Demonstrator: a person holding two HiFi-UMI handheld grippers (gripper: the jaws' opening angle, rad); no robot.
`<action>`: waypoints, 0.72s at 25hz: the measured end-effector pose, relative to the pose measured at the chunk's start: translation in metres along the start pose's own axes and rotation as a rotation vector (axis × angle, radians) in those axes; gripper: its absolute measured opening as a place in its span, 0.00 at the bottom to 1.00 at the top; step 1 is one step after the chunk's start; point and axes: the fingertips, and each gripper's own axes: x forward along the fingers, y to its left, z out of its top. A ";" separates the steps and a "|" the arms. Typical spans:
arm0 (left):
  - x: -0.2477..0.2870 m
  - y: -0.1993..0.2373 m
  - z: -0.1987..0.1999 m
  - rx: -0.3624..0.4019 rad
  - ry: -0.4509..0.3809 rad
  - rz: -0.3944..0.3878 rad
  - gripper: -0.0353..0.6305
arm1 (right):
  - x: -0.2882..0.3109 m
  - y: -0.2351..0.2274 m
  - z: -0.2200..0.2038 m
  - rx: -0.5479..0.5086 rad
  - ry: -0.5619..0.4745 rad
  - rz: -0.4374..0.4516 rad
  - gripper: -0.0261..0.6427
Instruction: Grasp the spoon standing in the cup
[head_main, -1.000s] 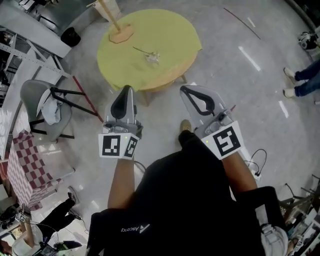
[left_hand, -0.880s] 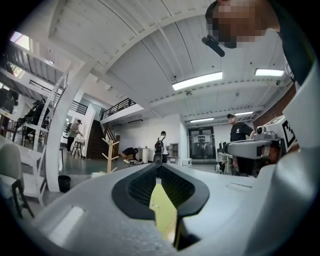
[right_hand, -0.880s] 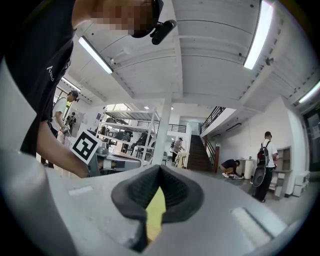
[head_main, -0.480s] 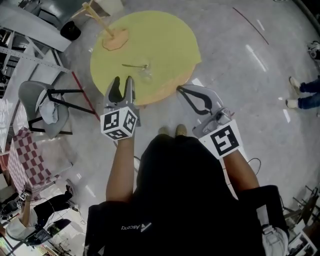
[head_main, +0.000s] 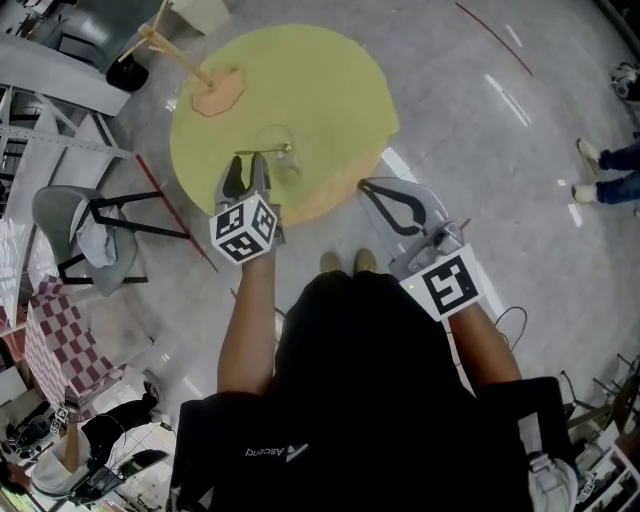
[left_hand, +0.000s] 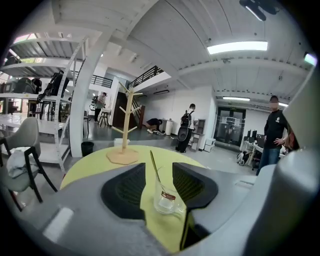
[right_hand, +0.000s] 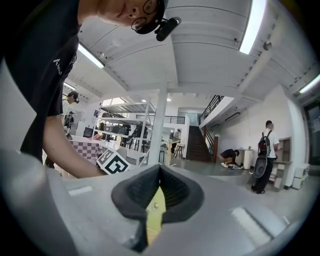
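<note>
Just ahead of the left gripper (left_hand: 159, 176), between its wide-apart jaws but clear of both, a clear glass cup (left_hand: 165, 199) is sitting on the yellow-green table (head_main: 320, 90), thin spoon (left_hand: 154, 166) leaning out of it. Left forearm is reaching forward; right gripper (right_hand: 159, 172) is hovering alongside, jaws pinched together, empty.

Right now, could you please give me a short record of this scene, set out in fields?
table: round, yellow
cup: clear glass, upright on the table
spoon: stands tilted in the cup
stand: wooden, on the table beyond the cup
left gripper: open, empty, aimed at the cup
right gripper: shut, empty
</note>
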 end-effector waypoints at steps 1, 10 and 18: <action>0.004 0.002 -0.002 -0.006 0.006 0.002 0.31 | 0.003 -0.001 -0.002 0.006 0.002 -0.004 0.04; 0.024 0.011 -0.008 -0.009 0.022 -0.007 0.10 | 0.015 0.000 -0.019 0.018 0.035 -0.014 0.04; 0.015 0.004 0.014 0.020 -0.032 -0.066 0.08 | 0.029 0.000 -0.018 0.026 0.030 -0.006 0.04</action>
